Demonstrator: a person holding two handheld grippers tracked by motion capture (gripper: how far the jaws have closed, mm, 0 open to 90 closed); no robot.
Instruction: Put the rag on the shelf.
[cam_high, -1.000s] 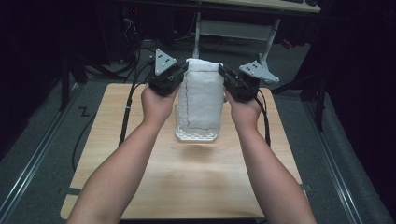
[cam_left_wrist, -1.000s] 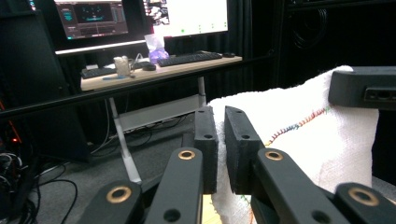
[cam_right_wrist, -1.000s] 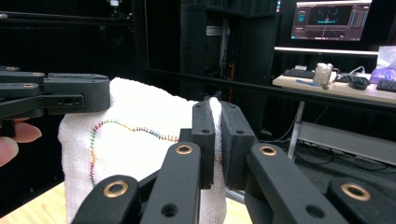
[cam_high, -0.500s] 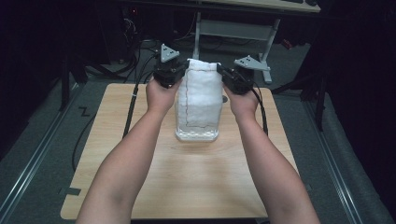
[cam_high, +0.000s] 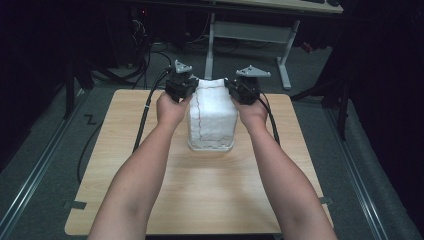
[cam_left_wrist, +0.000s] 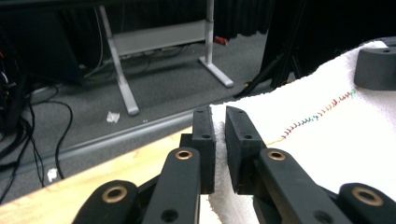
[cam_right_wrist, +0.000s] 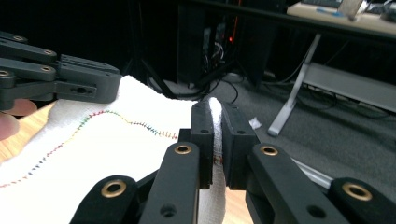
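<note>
Table (cam_high: 200, 200) fills mid-frame. White towel (cam_high: 212, 112) hangs upper centre, lower edge on the wood; soft, light, limp, best held by its corners. Left gripper (cam_left_wrist: 220, 140) and right gripper (cam_right_wrist: 216, 140) each clamp a top corner.

Light fell from above onto the pale wooden tabletop (cam_high: 200, 190), leaving the far room and both sides nearly black. The white terry towel with multicoloured stitching (cam_high: 212, 112) was bright, perhaps slightly overexposed, its weave washed out. Shadows beneath it were soft. In both gripper views the near black jaws looked a little soft and the far grey floor grainy.
</note>
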